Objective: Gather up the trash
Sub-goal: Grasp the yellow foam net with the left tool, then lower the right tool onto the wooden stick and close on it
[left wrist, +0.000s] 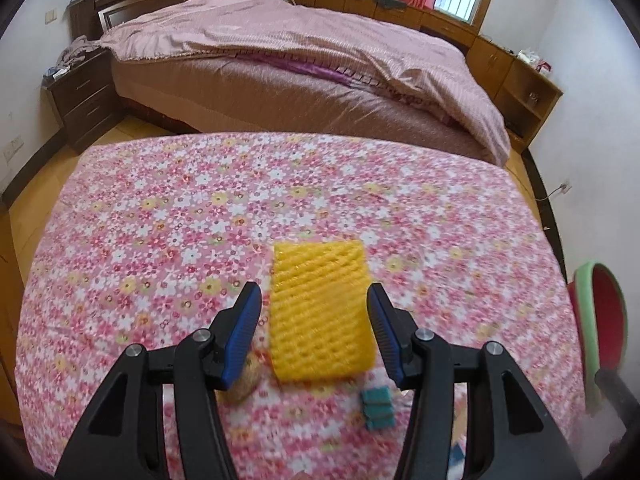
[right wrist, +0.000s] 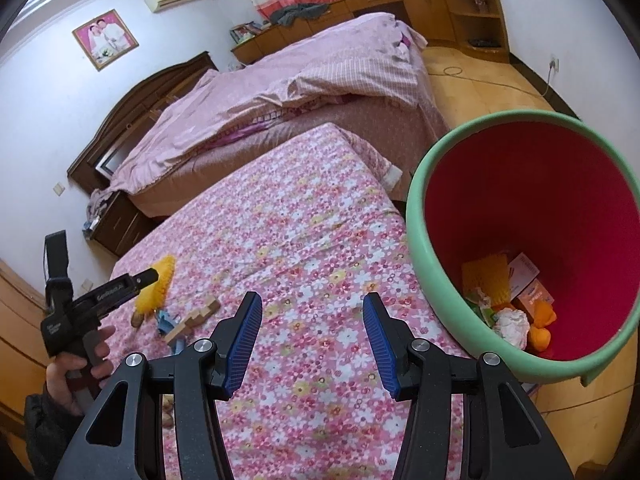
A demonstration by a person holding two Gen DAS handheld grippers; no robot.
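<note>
A yellow foam net sleeve lies flat on the floral tablecloth. My left gripper hangs just over it, open, with the net showing between the blue pads; neither pad presses on it. From the right wrist view, the left gripper has its tip at the net, held by a person's hand. My right gripper is open and empty above the cloth. The bin, green-rimmed and red inside, stands at the table's right edge, with trash at its bottom.
Near the net lie a small teal piece, a brownish lump and pale wooden blocks. The bin shows at the right edge. A bed with a pink quilt stands beyond the table, with wooden cabinets along the wall.
</note>
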